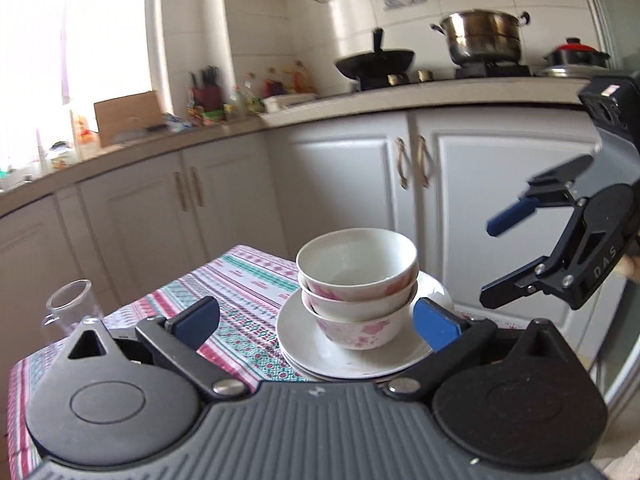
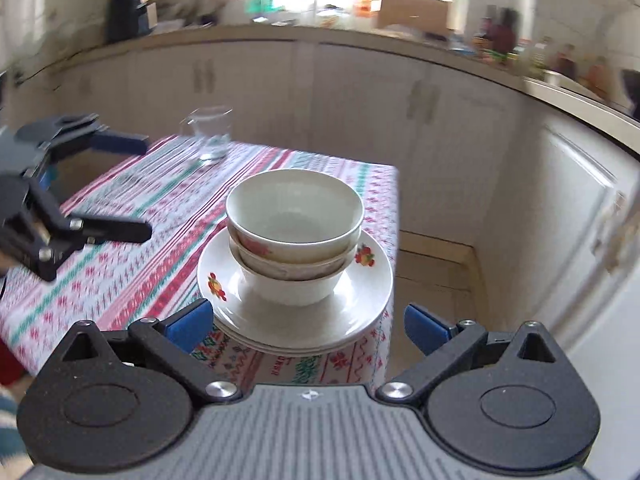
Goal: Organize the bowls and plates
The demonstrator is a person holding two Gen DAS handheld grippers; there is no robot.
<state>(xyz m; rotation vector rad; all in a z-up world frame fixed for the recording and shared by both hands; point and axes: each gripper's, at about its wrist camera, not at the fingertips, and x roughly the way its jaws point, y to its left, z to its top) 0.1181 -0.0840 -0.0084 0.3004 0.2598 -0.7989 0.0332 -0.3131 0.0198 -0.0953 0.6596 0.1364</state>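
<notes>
Three white bowls with pink flowers sit nested [image 1: 356, 280] on a stack of white plates [image 1: 320, 352] at the table's corner. The bowl stack [image 2: 294, 240] and the plates [image 2: 360, 300] also show in the right wrist view. My left gripper [image 1: 320, 324] is open and empty, just short of the plates. It also shows at the left of the right wrist view [image 2: 140, 188]. My right gripper [image 2: 308, 326] is open and empty, at the plates' near edge. In the left wrist view it hangs open to the right of the stack [image 1: 486, 262].
The table has a striped patterned cloth [image 2: 120, 240]. A clear glass jug [image 2: 210, 132] stands at its far side; it also shows in the left wrist view [image 1: 70, 304]. White cabinets [image 1: 340, 184] and a counter with a wok [image 1: 374, 62] and a steel pot [image 1: 482, 38] lie behind.
</notes>
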